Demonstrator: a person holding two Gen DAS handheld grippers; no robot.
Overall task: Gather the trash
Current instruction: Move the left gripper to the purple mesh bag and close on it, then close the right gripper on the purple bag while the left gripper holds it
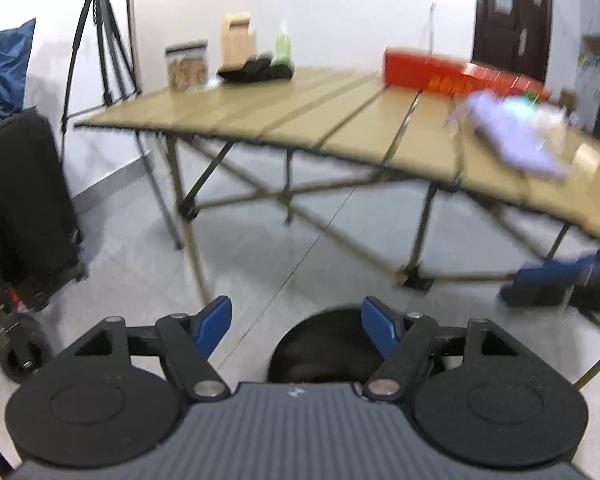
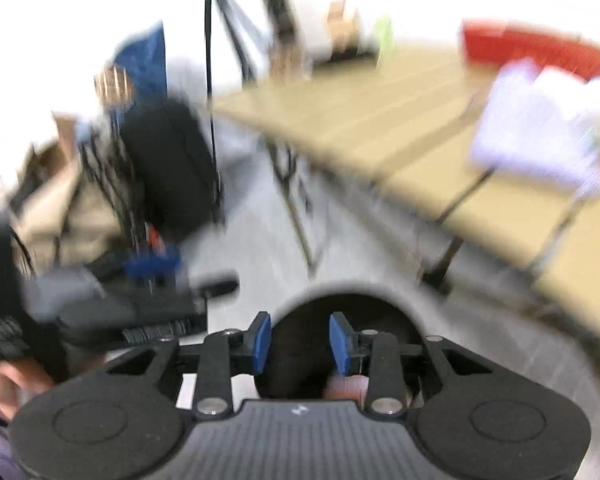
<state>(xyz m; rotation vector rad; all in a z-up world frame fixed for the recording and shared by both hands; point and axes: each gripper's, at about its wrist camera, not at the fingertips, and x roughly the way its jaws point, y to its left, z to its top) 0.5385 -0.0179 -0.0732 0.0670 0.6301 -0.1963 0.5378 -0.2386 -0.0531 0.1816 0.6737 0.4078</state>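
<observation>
A black round bin [image 1: 324, 344] stands on the floor just below my left gripper [image 1: 296, 324], which is open and empty. The bin also shows under my right gripper [image 2: 300, 340], which is open with a narrower gap and empty. A pinkish scrap [image 2: 346, 386] lies low in the bin area; blur hides what it is. On the tan folding table [image 1: 300, 116] lies a pale purple crumpled bag with light scraps [image 1: 516, 136], also blurred in the right wrist view [image 2: 540, 128]. The other hand-held gripper shows at the far right [image 1: 560, 284] and at the left [image 2: 148, 284].
A red box [image 1: 444, 68], a jar [image 1: 186, 66], a cardboard box [image 1: 238, 38], a green bottle [image 1: 283, 46] and a black cloth [image 1: 256, 70] stand at the table's far side. A black suitcase [image 1: 24, 204] and a tripod [image 1: 100, 40] stand left. Table legs [image 1: 420, 236] cross the floor ahead.
</observation>
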